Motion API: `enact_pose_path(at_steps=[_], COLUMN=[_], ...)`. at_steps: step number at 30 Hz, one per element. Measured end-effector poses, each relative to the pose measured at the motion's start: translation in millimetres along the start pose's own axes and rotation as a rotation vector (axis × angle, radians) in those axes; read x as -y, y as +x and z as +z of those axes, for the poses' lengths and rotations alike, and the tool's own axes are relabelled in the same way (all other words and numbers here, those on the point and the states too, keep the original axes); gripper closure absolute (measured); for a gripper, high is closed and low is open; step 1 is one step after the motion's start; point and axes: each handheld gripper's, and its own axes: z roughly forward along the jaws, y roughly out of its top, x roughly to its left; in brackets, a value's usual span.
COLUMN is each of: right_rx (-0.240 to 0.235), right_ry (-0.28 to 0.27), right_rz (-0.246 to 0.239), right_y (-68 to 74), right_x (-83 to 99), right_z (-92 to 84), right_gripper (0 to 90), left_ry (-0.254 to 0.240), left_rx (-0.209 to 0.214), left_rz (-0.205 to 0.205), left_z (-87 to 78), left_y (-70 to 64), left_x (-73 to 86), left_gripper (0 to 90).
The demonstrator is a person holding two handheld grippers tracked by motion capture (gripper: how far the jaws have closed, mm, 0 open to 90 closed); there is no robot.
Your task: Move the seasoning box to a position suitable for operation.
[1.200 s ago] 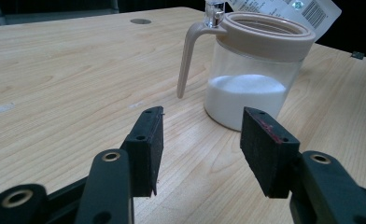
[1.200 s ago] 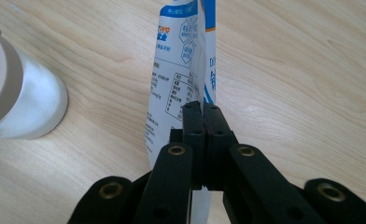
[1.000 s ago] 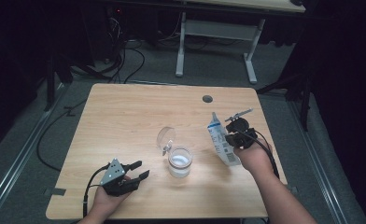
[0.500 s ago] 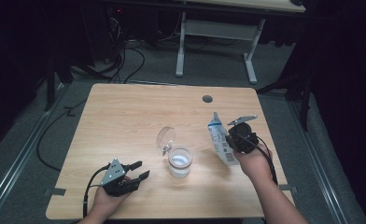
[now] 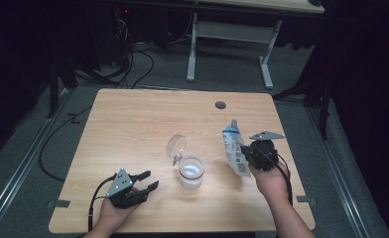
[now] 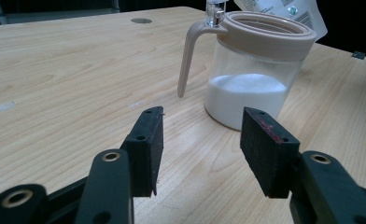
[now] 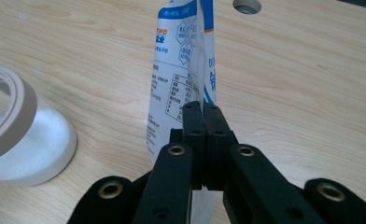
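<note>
A clear jar (image 5: pixel 190 172) with a beige rim stands mid-table, part full of white powder, and its clear lid (image 5: pixel 176 147) is hinged up at the back. To its right my right gripper (image 5: pixel 245 157) is shut on a white and blue pouch (image 5: pixel 234 148) and holds it upright above the table. In the right gripper view the jaws (image 7: pixel 203 112) pinch the pouch (image 7: pixel 179 70) near its lower half, with the jar (image 7: pixel 22 135) at the left. My left gripper (image 5: pixel 152 180) rests at the front left, open and with nothing in it. In the left gripper view its jaws (image 6: pixel 202 140) face the jar (image 6: pixel 251 74).
A round cable hole (image 5: pixel 220 105) sits near the far edge of the wooden table (image 5: pixel 133 124). Beyond it stand a white desk frame (image 5: pixel 227 34) and floor cables (image 5: pixel 133 64). Bare wood lies between the left gripper and the jar.
My right gripper has shifted slightly toward the person and lower, still holding the pouch. The left gripper and the jar have not moved.
</note>
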Motion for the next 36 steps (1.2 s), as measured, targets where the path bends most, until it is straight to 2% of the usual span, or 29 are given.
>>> enact_pose_path(at_steps=[6, 11, 17, 20, 23, 28, 32, 35, 36], right_rx=[-0.010, -0.010, -0.026, -0.050, -0.056, -0.057, -0.059, -0.073, -0.072], right_ry=[-0.067, -0.107, -0.155, -0.187, -0.216, -0.285, -0.346, -0.382, -0.393], right_rz=[0.043, 0.044, 0.053, 0.063, 0.073, 0.079, 0.077, 0.091, 0.089], right_y=[-6.2, -8.7, -10.5, -10.2, -11.2, -9.7, -7.5, -7.2, -7.0], right_x=[11.8, 21.9, 31.4, 35.1, 39.4, 48.5, 54.9, 59.4, 60.9], right_z=[-2.2, -3.2, -3.1, -3.3, -1.6, 1.2, 2.4, 4.4, 4.8], right_gripper=[90.0, 90.0, 90.0, 90.0, 90.0, 90.0, 90.0, 90.0, 90.0], left_ry=[-0.006, -0.003, -0.016, -0.024, -0.025, -0.031, -0.032, -0.036, -0.033], left_rx=[-0.009, -0.021, -0.055, -0.077, -0.095, -0.126, -0.149, -0.149, -0.147], left_rz=[-0.017, -0.021, -0.046, -0.056, -0.079, -0.111, -0.116, -0.128, -0.118], left_z=[-2.0, -3.3, -9.4, -13.5, -17.1, -23.3, -25.8, -26.4, -26.0], left_y=[3.1, 5.7, 13.8, 19.3, 25.0, 31.3, 33.1, 33.9, 33.1], left_x=[-1.1, -1.0, -0.6, -0.6, 0.6, 3.1, 4.7, 5.9, 6.2], left_gripper=[49.7, 49.6, 49.7, 50.0, 50.0, 49.9, 49.9, 49.8, 49.7])
